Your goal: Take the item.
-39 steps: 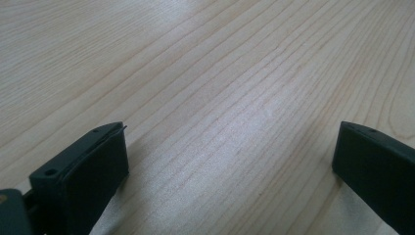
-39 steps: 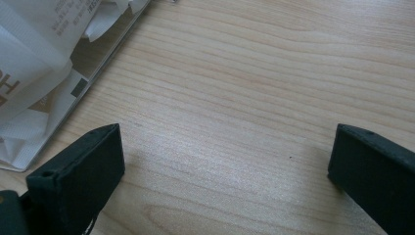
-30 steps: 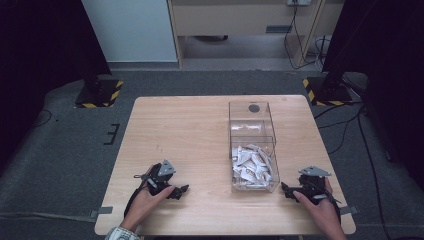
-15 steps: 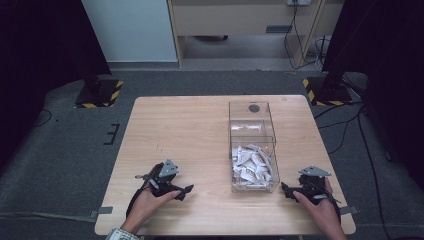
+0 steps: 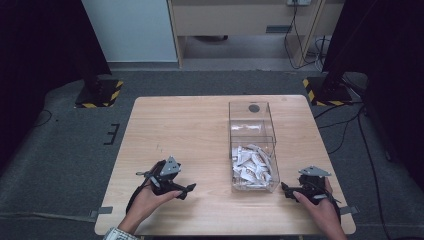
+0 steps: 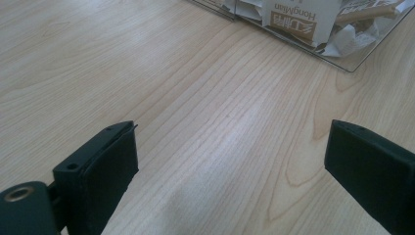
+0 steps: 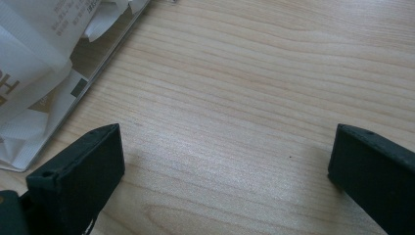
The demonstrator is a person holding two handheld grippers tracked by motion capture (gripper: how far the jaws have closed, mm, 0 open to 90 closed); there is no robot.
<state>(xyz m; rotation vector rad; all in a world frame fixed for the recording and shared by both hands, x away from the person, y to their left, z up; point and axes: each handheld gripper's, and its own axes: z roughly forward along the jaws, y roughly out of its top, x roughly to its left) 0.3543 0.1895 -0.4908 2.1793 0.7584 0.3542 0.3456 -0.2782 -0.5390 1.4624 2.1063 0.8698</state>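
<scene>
Near the table's [image 5: 200, 125] front edge, the left gripper [image 5: 186, 190] rests low over the wood, jaws spread wide with nothing between them. At the front right, the right gripper [image 5: 286, 189] sits the same way, jaws wide apart and empty, just beside the box's [image 5: 252, 145] near right corner. Between the two, nearer the right one, stands the clear box, running away from the person. Its near half holds a heap of white packets [image 5: 251, 166]; in the left gripper view they [image 6: 298, 17] press against the clear wall. The far half holds a few packets.
</scene>
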